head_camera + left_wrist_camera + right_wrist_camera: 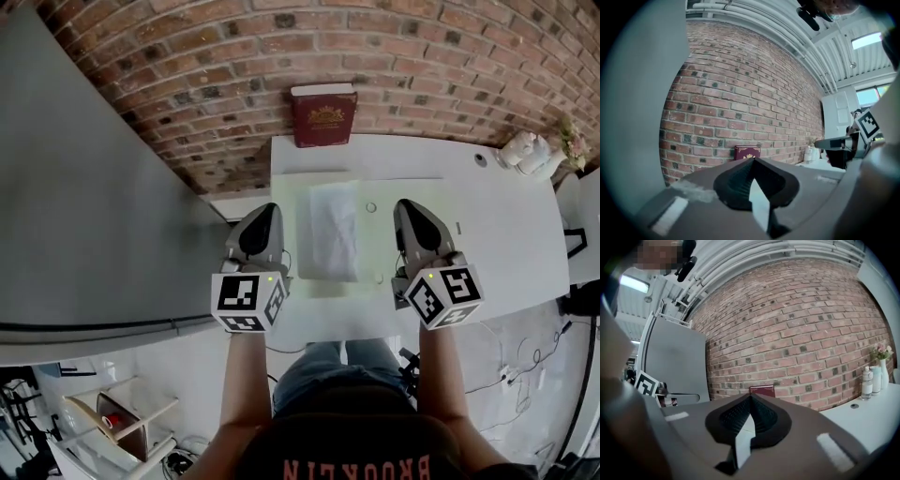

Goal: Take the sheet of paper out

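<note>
A crinkled translucent sleeve with a white sheet (333, 230) lies on a pale green folder (309, 281) in the middle of the white table (497, 234). My left gripper (269, 210) hovers at the folder's left edge and my right gripper (404, 205) just right of it; both point toward the brick wall. Neither touches the sleeve. In the left gripper view the jaws (753, 160) meet at their tip with nothing between them. The right gripper view shows the same: jaws (751, 397) together and empty.
A dark red book (322, 115) stands against the brick wall behind the table. White bottles and flowers (530, 150) sit at the far right corner. A grey partition (84, 187) runs along the left. A small ring (371, 207) lies right of the sleeve.
</note>
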The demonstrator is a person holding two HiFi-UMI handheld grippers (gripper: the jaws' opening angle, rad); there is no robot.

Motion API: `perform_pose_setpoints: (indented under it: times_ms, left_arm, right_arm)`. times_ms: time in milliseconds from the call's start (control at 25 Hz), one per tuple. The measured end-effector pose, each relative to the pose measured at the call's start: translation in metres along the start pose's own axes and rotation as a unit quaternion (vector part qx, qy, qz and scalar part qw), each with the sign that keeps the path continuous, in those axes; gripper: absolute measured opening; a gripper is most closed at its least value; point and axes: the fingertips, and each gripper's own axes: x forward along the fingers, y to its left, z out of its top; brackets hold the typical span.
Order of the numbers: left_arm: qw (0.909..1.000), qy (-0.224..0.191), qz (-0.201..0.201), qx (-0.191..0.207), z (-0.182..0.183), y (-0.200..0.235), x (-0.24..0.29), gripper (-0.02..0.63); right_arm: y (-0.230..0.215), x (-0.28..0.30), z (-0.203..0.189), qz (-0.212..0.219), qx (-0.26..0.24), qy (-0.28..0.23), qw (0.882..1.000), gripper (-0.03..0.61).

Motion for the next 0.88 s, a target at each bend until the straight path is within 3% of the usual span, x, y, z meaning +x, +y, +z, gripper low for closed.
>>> perform_pose_setpoints:
  times_ms: [320,480,520,600,640,880]
  left_arm:
    - [0.9990,0.024,0.036,-0.010,-0.020,0.017,0.003,0.000]
    - [0.9981,0.049,0.038,-0.003,-0.036,0.016,0.000,0.000]
    - [0.9976,0.055,0.041,-0.008,-0.042,0.018,-0.002,0.000]
    - [0.9967,0.064,0.045,-0.018,-0.051,0.022,-0.003,0.000]
    - [0.9963,0.068,0.047,-0.021,-0.055,0.022,-0.003,0.000]
    - [0.9934,0.098,0.053,-0.029,-0.082,0.024,-0.004,0.000]
  right_arm:
    - [-0.007,0.032,-0.040,0.035,0.008,0.089,0.995,0.003]
    - [-0.010,0.040,-0.070,0.052,0.032,0.137,0.989,0.043]
    - [-0.011,0.043,-0.079,0.057,0.039,0.151,0.986,0.070]
    - [-0.010,0.049,-0.095,0.070,0.056,0.178,0.980,0.216]
    - [-0.010,0.051,-0.103,0.074,0.063,0.191,0.977,0.253]
    - [-0.011,0.055,-0.158,0.080,0.105,0.266,0.955,0.224]
